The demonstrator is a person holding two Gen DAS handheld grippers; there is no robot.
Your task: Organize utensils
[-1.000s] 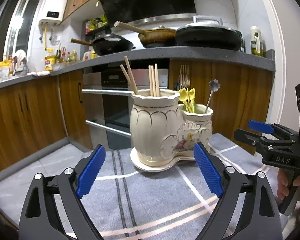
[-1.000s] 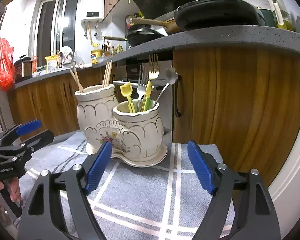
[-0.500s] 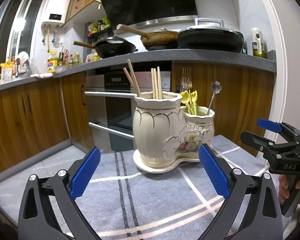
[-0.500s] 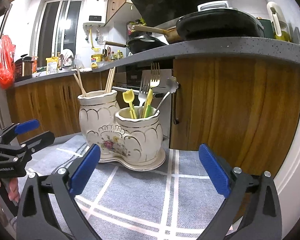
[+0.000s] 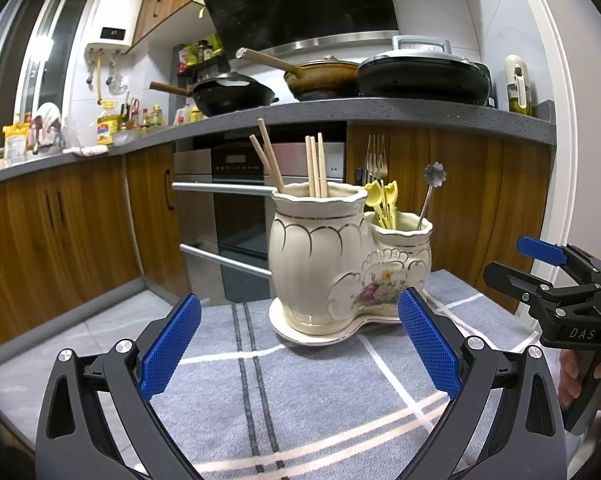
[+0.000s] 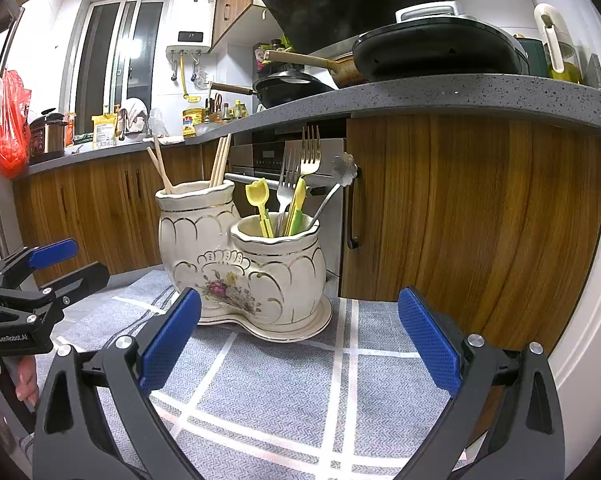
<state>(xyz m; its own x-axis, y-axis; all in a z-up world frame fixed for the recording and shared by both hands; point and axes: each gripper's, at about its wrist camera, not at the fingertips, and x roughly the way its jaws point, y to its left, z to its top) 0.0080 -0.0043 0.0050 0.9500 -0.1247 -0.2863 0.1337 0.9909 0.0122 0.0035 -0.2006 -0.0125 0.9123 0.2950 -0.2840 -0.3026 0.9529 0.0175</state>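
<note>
A cream ceramic double-pot utensil holder [image 5: 340,272] [image 6: 240,268] stands on its saucer on a grey checked cloth. The taller pot holds wooden chopsticks [image 5: 314,166] [image 6: 220,160]. The shorter pot holds forks [image 6: 300,172], yellow plastic utensils [image 5: 384,204] [image 6: 260,204] and a flower-headed spoon [image 5: 432,184] [image 6: 342,172]. My left gripper [image 5: 298,344] is open and empty, short of the holder. My right gripper [image 6: 298,344] is open and empty, also short of it. Each gripper shows at the edge of the other's view, the right [image 5: 540,272] and the left [image 6: 48,264].
The grey checked cloth [image 5: 300,400] covers the table. Behind it are wooden cabinets [image 6: 480,220], an oven [image 5: 240,200] and a grey countertop [image 5: 380,110] with pans. A red bag [image 6: 10,128] hangs at far left.
Both grippers have drawn back a little from the holder and risen slightly. Their jaws have opened a bit wider. The holder and utensils have not moved.
</note>
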